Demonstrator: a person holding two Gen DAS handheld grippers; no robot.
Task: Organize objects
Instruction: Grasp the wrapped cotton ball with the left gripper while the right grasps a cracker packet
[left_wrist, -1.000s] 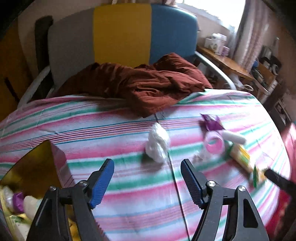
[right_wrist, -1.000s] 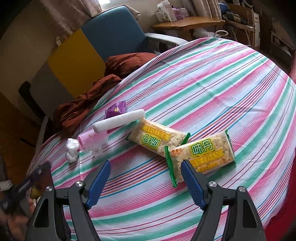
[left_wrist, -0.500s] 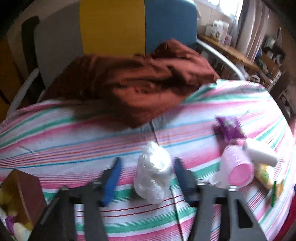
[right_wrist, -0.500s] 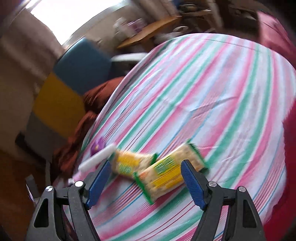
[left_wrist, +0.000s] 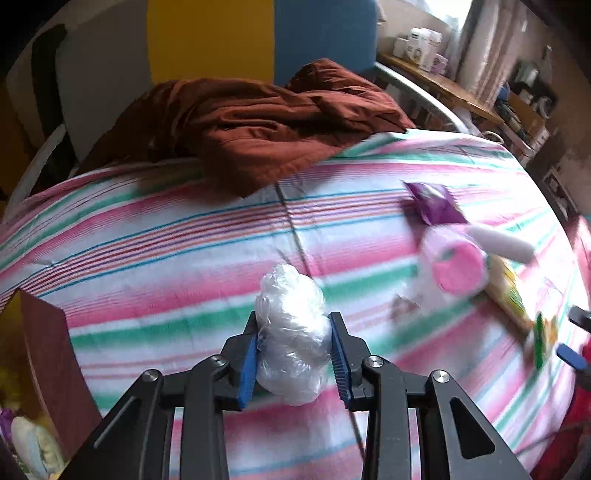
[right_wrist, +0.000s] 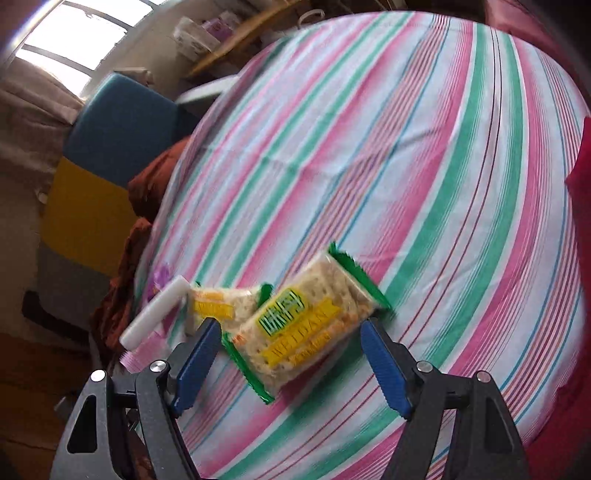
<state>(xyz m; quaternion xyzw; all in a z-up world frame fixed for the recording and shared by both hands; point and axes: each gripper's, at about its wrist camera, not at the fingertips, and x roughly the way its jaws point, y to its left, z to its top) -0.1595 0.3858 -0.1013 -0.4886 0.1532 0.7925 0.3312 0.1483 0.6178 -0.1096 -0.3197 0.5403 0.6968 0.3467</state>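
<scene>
Now left gripper (left_wrist: 294, 354) clamps plastic wad (left_wrist: 291, 332).

Daylight comes from a window (right_wrist: 70, 44) at top left of the right wrist view, blown out to white; same glare at top right of the left wrist view. Room otherwise dim, colours soft. Both pics have strong fisheye bend w/ black corners; the striped bedspread (left_wrist: 177, 258) bulges like a dome. Motion blur smears the cracker packet (right_wrist: 306, 325) and the pink roll (left_wrist: 458, 266) near the bedspread's right edge. The plastic-bag wad (left_wrist: 291, 339) is fairly sharp, w/ a faint shadow under it.
</scene>
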